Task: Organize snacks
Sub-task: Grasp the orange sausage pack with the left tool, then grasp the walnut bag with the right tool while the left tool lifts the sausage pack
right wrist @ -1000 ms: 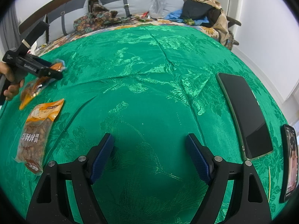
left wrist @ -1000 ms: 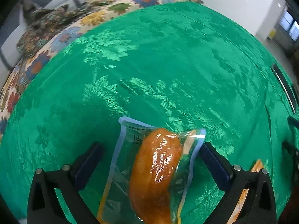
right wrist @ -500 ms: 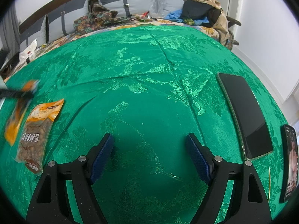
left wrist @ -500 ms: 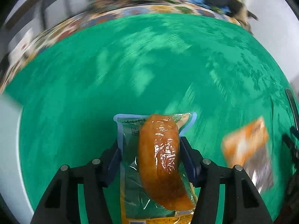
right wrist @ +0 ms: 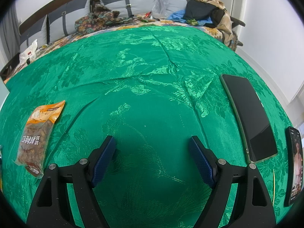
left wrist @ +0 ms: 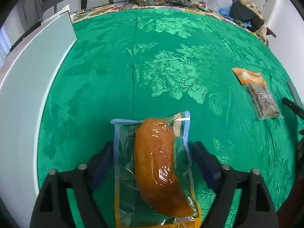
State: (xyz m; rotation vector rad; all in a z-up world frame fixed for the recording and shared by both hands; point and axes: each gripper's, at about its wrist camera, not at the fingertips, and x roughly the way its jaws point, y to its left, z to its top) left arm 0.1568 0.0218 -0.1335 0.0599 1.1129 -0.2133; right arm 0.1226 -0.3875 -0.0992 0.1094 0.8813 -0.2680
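Note:
A clear packet with an orange sausage-like snack (left wrist: 157, 163) lies on the green cloth between the fingers of my left gripper (left wrist: 152, 155). The jaws stand wide, a little apart from the packet's edges. A second orange and clear snack packet (left wrist: 256, 93) lies at the right in the left wrist view, and at the left in the right wrist view (right wrist: 38, 136). My right gripper (right wrist: 152, 152) is open and empty above bare cloth.
A pale flat board (left wrist: 24, 95) runs along the table's left side. A dark tablet (right wrist: 248, 117) and a phone (right wrist: 294, 167) lie at the right. A sofa with clothes and bags (right wrist: 152, 9) stands behind the table.
My left gripper swung round to face the sofa and its jaws, shut on the sausage packet half a second ago, have opened. The packet now rests on the cloth. The right gripper has not moved.

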